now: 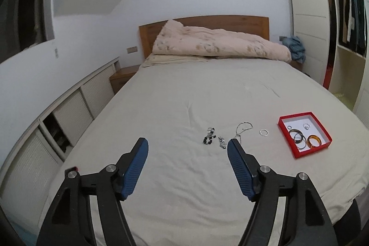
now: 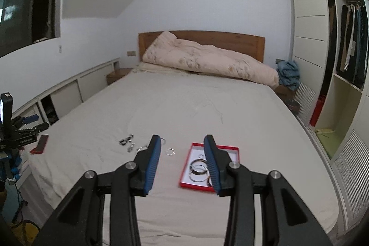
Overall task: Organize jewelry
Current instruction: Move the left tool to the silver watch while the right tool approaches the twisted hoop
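A shallow red box (image 1: 281, 123) with a white inside lies on the bed at the right and holds several bangles and rings, among them an amber bangle (image 1: 314, 141). To its left, loose on the sheet, lie a thin silver ring (image 1: 263, 132), a silver chain necklace (image 1: 244, 128), a small silver piece (image 1: 222, 142) and a black-and-white beaded piece (image 1: 209, 137). My left gripper (image 1: 187, 145) hovers open above the sheet, short of these, with nothing between its blue pads. My right gripper (image 2: 182, 141) is open and empty above the red box (image 2: 184, 174), near the silver ring (image 2: 170, 152).
The beige-sheeted bed (image 1: 161, 176) has a pink duvet (image 1: 219, 43) heaped at the wooden headboard. A red phone-like item (image 2: 40, 144) lies near the bed's left edge, beside a tripod rig (image 2: 16, 128). Low cabinets run along the left wall and an open wardrobe (image 2: 346, 61) stands at the right.
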A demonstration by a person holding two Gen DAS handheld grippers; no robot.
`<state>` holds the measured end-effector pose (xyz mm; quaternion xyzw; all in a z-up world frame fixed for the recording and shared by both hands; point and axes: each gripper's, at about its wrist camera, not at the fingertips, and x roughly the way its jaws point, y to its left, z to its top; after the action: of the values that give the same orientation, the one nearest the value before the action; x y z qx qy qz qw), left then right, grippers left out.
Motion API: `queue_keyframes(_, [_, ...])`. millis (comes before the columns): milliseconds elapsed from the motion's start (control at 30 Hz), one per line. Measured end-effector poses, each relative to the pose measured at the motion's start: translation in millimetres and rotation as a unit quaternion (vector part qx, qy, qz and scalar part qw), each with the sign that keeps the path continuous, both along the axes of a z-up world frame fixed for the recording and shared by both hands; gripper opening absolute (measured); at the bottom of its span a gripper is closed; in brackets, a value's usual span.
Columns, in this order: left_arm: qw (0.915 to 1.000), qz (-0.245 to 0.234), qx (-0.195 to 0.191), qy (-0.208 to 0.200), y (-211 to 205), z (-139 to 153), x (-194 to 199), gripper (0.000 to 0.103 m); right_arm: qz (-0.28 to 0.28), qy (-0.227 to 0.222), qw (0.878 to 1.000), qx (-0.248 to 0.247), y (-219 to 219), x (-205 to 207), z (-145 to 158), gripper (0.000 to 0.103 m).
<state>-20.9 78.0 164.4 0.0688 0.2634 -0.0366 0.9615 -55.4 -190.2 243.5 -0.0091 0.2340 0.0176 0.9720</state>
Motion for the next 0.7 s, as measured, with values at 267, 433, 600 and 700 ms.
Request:
queue_keyframes(267, [0.9999, 0.009, -0.005, 0.013, 2.6, -17.8, 3.3, 0.070, 0.030, 0.014, 0.999, 0.015, 25.4, 14.3, -14.3, 0.037])
queue_keyframes(433, [0.9984, 0.008, -0.018, 0.054, -8.1, -49.0, 38.2, 0.070, 0.048, 0.061, 0.997, 0.026, 38.0, 55.6, -54.4, 0.037])
queue_keyframes(600, [0.9944, 0.006, -0.026, 0.102, -23.4, -85.2, 87.1, 0.070, 0.063, 0.115, 0.990, 0.042, 41.4, 109.8, -106.3, 0.037])
queue_keyframes(700, [0.9914, 0.003, -0.033, 0.126, -35.9, -108.9, 116.0, 0.070, 0.069, 0.143, 0.986, 0.050, 43.6, 140.4, -136.4, 0.037])
